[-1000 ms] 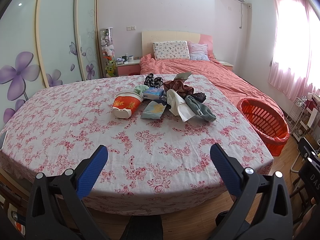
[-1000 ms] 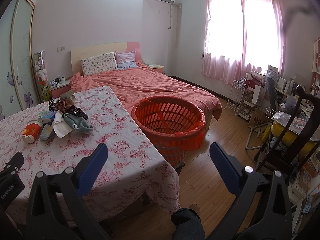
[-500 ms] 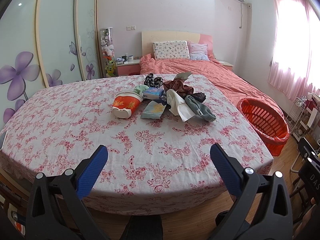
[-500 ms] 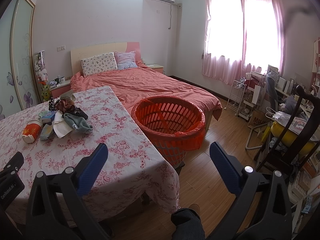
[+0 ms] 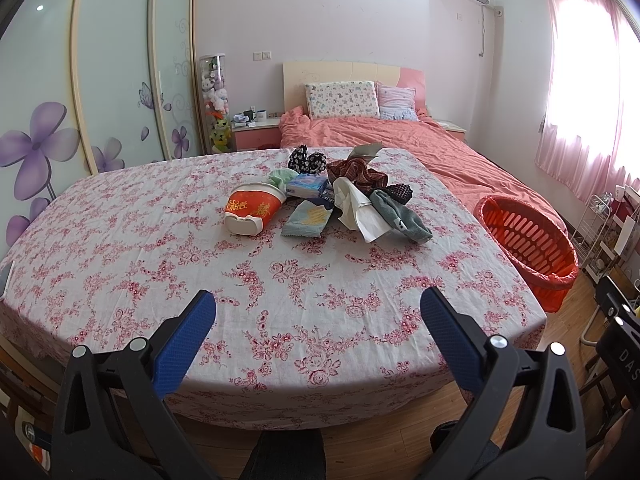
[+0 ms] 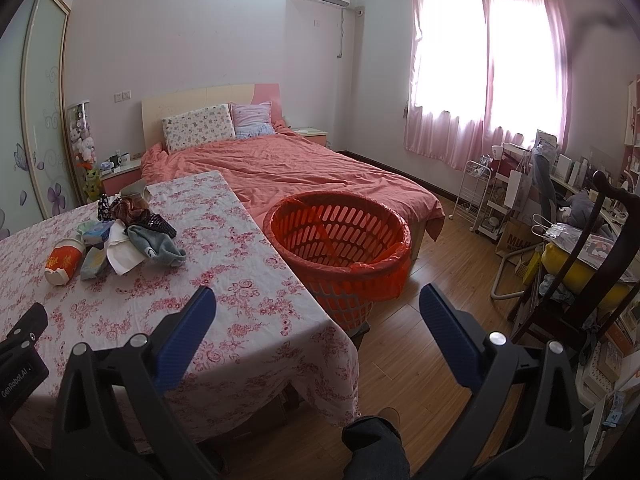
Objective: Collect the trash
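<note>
You are holding the left gripper (image 5: 318,316) and right gripper (image 6: 318,312) wide, gripping nothing. You are aiming first for the red paper cup (image 5: 253,210); avoid the socks, then use the orange slatted basket (image 6: 340,240).

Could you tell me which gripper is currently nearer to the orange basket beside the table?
The right gripper looks nearer; the orange basket sits just ahead of it. The left gripper faces the table, with the basket off to its right.

no visible change, nothing moved
</note>
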